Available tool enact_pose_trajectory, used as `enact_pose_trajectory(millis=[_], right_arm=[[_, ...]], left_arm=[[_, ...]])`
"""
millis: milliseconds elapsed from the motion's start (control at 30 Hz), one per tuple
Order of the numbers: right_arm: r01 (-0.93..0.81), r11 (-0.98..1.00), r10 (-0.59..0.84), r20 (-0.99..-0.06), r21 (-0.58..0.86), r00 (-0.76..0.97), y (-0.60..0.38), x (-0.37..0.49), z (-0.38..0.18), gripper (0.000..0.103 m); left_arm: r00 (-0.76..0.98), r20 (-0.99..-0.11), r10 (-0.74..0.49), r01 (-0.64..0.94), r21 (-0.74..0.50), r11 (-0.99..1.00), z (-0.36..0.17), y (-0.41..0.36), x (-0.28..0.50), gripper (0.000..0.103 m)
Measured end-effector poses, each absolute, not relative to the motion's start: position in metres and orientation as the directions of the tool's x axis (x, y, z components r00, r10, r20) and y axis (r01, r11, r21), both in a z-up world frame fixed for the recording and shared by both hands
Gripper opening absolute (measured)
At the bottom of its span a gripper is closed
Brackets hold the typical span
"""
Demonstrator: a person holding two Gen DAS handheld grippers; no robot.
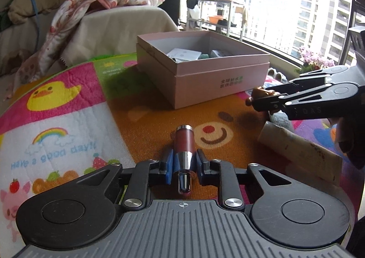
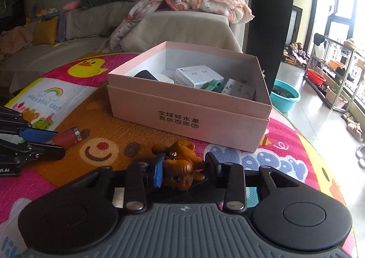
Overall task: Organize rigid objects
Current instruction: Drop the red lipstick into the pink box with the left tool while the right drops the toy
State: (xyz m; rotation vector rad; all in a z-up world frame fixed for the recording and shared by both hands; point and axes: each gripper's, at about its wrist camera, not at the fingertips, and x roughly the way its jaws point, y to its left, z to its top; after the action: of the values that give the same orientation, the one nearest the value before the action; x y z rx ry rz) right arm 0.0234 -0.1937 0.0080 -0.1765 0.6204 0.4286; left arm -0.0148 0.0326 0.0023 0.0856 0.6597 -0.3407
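Note:
My left gripper [image 1: 184, 158] is shut on a dark red lip gloss tube [image 1: 184, 141] with silver ends, its far end resting low over the mat. From the right wrist view the same tube [image 2: 67, 135] sticks out of the left gripper [image 2: 49, 141]. My right gripper [image 2: 185, 161] is shut on a brown toy animal figure [image 2: 180, 166], head toward the camera. In the left wrist view that figure [image 1: 261, 93] shows at the right gripper's [image 1: 253, 101] tips, beside the box. An open pink cardboard box [image 2: 182, 109] stands just beyond both grippers, holding white cartons and a teal item.
A colourful play mat [image 1: 68, 125] covers the table. A beige tube [image 1: 296, 150] and a small white bottle [image 1: 279, 119] lie under the right gripper. A sofa with a blanket [image 2: 187, 0] stands behind. On the floor to the right are a teal basin [image 2: 285, 96] and a shelf rack [image 2: 330, 75].

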Motion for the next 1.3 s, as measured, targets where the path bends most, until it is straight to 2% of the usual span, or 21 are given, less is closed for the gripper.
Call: enact_pose_trajectory(millis=[167, 333, 467, 667, 733, 867, 900, 967, 1000, 1033, 1200, 1300], right_arm=[[-0.484, 0.875, 0.373, -0.602, -0.027, 0.707, -0.198, 0.002, 0.017, 0.037], [-0.499, 0.860, 0.351, -0.588, -0.106, 0.729, -0.208, -0.026, 0.026, 0.037], [-0.477, 0.873, 0.353, -0.544, -0.100, 0.761, -0.223, -0.035, 0.047, 0.037], [-0.413, 0.907, 0.353, -0.389, -0.080, 0.851, -0.231, -0.012, 0.103, 0.037], [-0.400, 0.914, 0.355, -0.355, -0.060, 0.865, -0.230, 0.005, 0.118, 0.037], [-0.391, 0.920, 0.365, -0.325, -0.014, 0.872, -0.221, 0.048, 0.131, 0.037], [-0.403, 0.915, 0.382, -0.329, 0.005, 0.864, -0.218, 0.059, 0.131, 0.037], [-0.410, 0.911, 0.395, -0.370, 0.040, 0.841, -0.212, 0.081, 0.125, 0.046], [-0.388, 0.920, 0.377, -0.391, 0.055, 0.840, -0.211, 0.088, 0.120, 0.058], [-0.378, 0.924, 0.369, -0.402, 0.061, 0.838, -0.211, 0.089, 0.114, 0.063], [-0.374, 0.926, 0.309, -0.463, -0.053, 0.831, -0.218, 0.055, 0.068, 0.064], [-0.403, 0.908, 0.291, -0.516, -0.116, 0.805, -0.231, 0.022, 0.039, 0.064]], left_arm=[[0.743, -0.608, -0.279, 0.363, 0.016, 0.932, 0.002, 0.020, -0.006, 0.024], [0.752, -0.582, -0.310, 0.410, 0.043, 0.911, 0.011, 0.009, -0.023, 0.024], [0.777, -0.512, -0.366, 0.454, 0.054, 0.889, 0.046, 0.001, -0.027, 0.024], [0.852, -0.357, -0.384, 0.454, 0.137, 0.880, 0.121, -0.012, 0.015, 0.024], [0.855, -0.346, -0.386, 0.449, 0.124, 0.885, 0.137, -0.015, 0.039, 0.024], [0.831, -0.342, -0.437, 0.460, -0.017, 0.888, 0.152, -0.016, 0.103, 0.025], [0.827, -0.357, -0.434, 0.447, -0.050, 0.893, 0.149, -0.016, 0.120, 0.026], [0.819, -0.393, -0.419, 0.404, -0.123, 0.906, 0.137, -0.011, 0.149, 0.026], [0.814, -0.408, -0.414, 0.389, -0.146, 0.909, 0.129, -0.008, 0.157, 0.027], [0.811, -0.421, -0.407, 0.376, -0.159, 0.913, 0.120, -0.005, 0.162, 0.027], [0.835, -0.437, -0.334, 0.304, -0.139, 0.942, 0.088, 0.010, 0.132, 0.027], [0.816, -0.460, -0.350, 0.314, -0.156, 0.937, 0.075, 0.016, 0.090, 0.027]])
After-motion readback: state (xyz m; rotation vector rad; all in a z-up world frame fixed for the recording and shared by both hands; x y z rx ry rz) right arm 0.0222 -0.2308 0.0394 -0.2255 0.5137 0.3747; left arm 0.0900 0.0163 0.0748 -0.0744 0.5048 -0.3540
